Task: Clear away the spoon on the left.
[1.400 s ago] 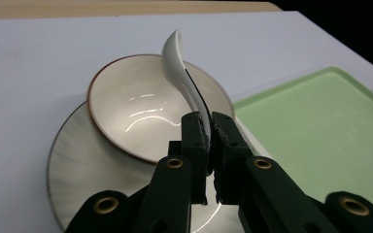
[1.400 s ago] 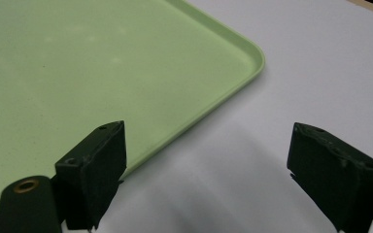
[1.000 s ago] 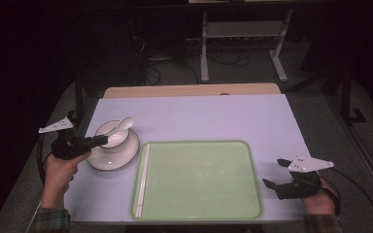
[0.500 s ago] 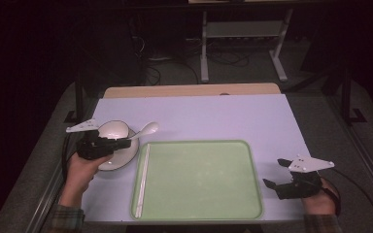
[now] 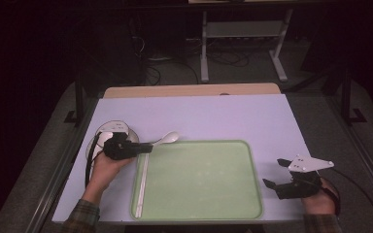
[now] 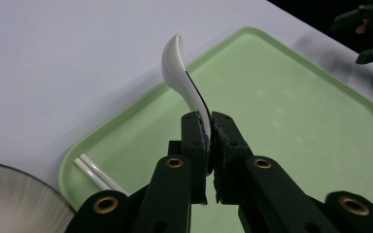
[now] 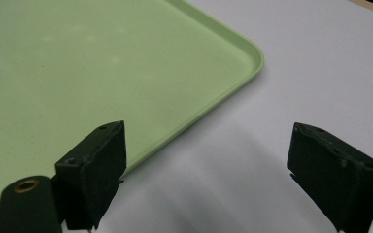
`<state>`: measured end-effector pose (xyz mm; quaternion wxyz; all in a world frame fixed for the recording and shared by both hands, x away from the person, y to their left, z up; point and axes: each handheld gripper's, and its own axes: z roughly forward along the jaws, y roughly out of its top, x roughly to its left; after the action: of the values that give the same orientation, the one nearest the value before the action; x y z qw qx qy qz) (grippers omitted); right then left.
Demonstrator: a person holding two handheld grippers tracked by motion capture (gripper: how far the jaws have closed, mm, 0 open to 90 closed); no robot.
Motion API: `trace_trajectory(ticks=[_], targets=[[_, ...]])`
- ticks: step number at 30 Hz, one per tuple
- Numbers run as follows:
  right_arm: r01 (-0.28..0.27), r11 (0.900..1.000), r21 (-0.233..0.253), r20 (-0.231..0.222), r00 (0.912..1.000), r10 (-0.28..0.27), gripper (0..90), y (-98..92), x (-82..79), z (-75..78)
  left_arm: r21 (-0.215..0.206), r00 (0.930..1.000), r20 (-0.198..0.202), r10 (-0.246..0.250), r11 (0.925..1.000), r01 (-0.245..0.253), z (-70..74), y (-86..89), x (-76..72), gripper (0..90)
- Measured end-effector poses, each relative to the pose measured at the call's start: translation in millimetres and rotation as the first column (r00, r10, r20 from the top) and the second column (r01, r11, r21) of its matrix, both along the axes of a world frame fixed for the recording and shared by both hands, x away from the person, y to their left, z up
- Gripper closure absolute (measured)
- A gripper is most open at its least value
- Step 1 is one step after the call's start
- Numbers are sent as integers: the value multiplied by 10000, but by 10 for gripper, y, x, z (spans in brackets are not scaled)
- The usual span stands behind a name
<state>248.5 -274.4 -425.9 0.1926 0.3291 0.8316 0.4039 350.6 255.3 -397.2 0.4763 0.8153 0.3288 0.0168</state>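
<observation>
Two tongs work over a pale lavender desk (image 5: 213,116). The left tongs (image 5: 145,148), held in the person's left hand (image 5: 104,170), sit at the left side of the desk, their jaws clenched on the handle of a white spoon (image 5: 167,139). In the left gripper view the spoon (image 6: 182,80) stands up out of the pinched jaws, its handle caught between the two black pads and its bowl pointing away, tilted over the near rim of a light green tray (image 6: 296,111). From the high view the spoon's bowl hangs just above the top-left corner of the tray (image 5: 199,213), close to the rim; whether it touches the rim I cannot tell. A pair of white chopsticks (image 5: 143,182) lies inside the tray along its left wall, and the same pair shows in the left gripper view (image 6: 97,174) at the tray's corner. Behind the left tongs a round white dish (image 5: 108,128) rests on the desk just left of the tray, partly hidden by the tongs and the hand; its ribbed edge shows at the bottom left of the left gripper view (image 6: 19,199). The right tongs (image 5: 270,174) hover at the tray's right side near the front edge of the desk, jaws spread wide and gripping nothing. In the right gripper view the spread jaws frame the tray's rounded corner (image 7: 252,53) and bare desk surface (image 7: 330,58).
</observation>
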Motion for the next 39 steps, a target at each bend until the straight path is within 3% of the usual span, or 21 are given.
trace_trajectory(ticks=[7, 12, 20, 25, 34, 38, 39], targets=[[1, 10000, -17, 1, 10000, -1, 133, 1, 0, 0, 323, 9993, -331, -146, 9994, 157, -144, -118, 113, 847], [27, 10000, -4, 8, 10000, -27, 133, 0, 1, -1, 133, 9984, -502, -264, 9995, 271, -190, -158, 174, 844], [3, 10000, -28, -9, 10000, -3, 133, 5, 2, -3, 732, 9979, -296, 570, 9958, -547, -216, -194, 192, 780], [26, 10000, -22, -16, 10000, -26, 132, 4, 1, -3, 1276, 9922, -284, 1217, 9849, -1171, -252, -258, 230, 711], [6, 10000, -23, -29, 10000, -6, 133, 5, 1, -5, 2082, 9862, -264, 1635, 9658, -1546, -316, -411, 282, 618], [23, 10000, -4, -44, 10000, -23, 133, 2, 0, -8, 2532, 9842, -272, 1751, 9536, -1627, -366, -456, 308, 568], [18, 10000, -6, -45, 10000, -18, 133, 2, -1, -8, 2745, 9844, -190, 1748, 9477, -1630, -382, -466, 310, 563]])
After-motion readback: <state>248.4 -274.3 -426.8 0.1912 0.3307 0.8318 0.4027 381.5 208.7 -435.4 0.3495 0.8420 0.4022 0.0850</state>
